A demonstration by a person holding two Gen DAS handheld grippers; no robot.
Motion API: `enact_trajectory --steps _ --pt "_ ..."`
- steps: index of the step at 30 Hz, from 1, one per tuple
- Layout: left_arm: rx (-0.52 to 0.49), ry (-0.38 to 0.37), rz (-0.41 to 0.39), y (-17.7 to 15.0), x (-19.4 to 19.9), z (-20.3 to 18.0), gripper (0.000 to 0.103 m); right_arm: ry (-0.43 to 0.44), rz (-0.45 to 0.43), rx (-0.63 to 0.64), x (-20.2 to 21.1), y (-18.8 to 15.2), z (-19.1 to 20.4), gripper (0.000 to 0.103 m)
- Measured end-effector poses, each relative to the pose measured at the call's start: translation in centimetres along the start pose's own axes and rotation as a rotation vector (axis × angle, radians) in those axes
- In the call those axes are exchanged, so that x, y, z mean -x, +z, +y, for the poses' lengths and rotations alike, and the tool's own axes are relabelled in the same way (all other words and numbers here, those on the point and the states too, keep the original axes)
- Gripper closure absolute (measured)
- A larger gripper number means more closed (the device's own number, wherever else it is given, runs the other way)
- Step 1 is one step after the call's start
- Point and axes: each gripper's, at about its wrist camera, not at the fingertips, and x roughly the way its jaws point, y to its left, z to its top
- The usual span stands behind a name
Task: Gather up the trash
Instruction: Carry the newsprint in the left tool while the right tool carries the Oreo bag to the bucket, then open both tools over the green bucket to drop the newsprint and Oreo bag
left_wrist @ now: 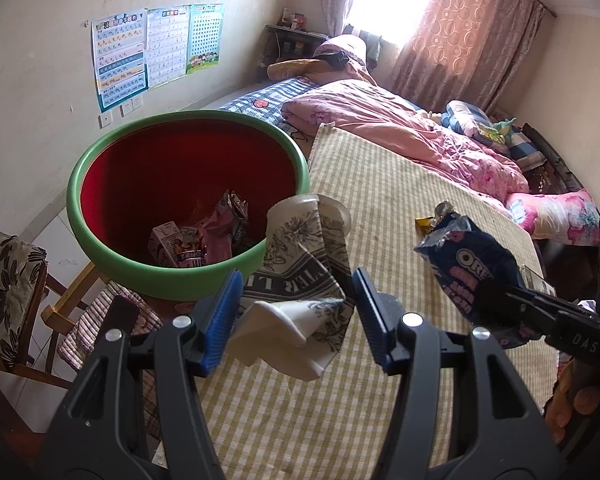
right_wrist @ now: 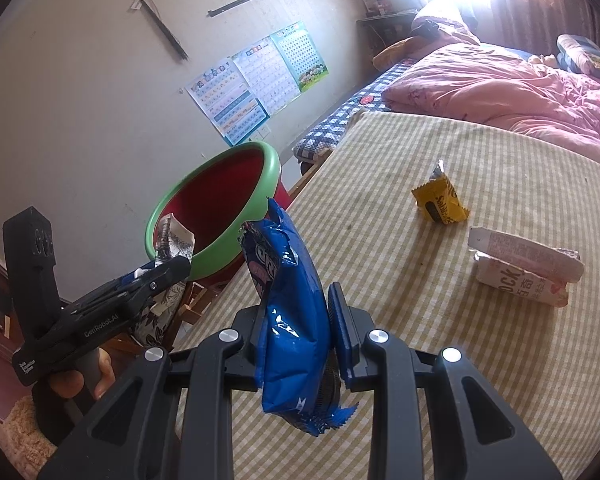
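Observation:
My left gripper [left_wrist: 296, 316] is shut on a crumpled paper cup [left_wrist: 306, 264] with a black line print, held above the table edge beside the red bin with a green rim [left_wrist: 100, 236]. The bin holds several wrappers [left_wrist: 204, 236]. The cup also shows in the right wrist view [right_wrist: 174, 242], at the bin's rim [right_wrist: 204, 272]. My right gripper [right_wrist: 296, 320] is shut on a blue Oreo bag [right_wrist: 290, 308], held upright above the table. The bag also shows in the left wrist view [left_wrist: 472, 260], to the right of the cup.
The table has a yellow striped cloth [right_wrist: 420, 320]. On it lie a yellow snack wrapper [right_wrist: 440, 200] and a white and pink carton [right_wrist: 528, 272]. A bed with a pink quilt [left_wrist: 412, 136] stands behind. A wooden chair [left_wrist: 16, 300] stands left of the bin.

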Motion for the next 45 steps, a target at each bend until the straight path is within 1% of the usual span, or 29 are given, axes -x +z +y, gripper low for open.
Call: enact_trajectory --steps 18,25,32,39,45 --pt "-0.019 -0.007 0.007 0.3 -0.3 -0.6 0.048 -0.004 -0.007 -0.019 0.9 -0.1 -0.3 0.076" --pt "-0.024 -0.005 -0.008 0.5 0.2 -1.0 0.048 0.006 -0.015 -0.022 0.9 0.0 -0.2 0.076" --pt "-0.034 -0.022 -0.024 0.9 1.1 -0.1 0.048 0.008 -0.028 -0.035 0.3 0.5 0.8 0.076" --pt "-0.049 -0.064 -0.048 2.8 0.9 1.4 0.048 -0.026 -0.049 -0.050 -0.5 1.3 2.1 0.076" --pt "-0.055 -0.080 -0.055 4.3 0.4 3.9 0.048 -0.043 -0.064 -0.062 -1.6 2.0 3.9 0.076"
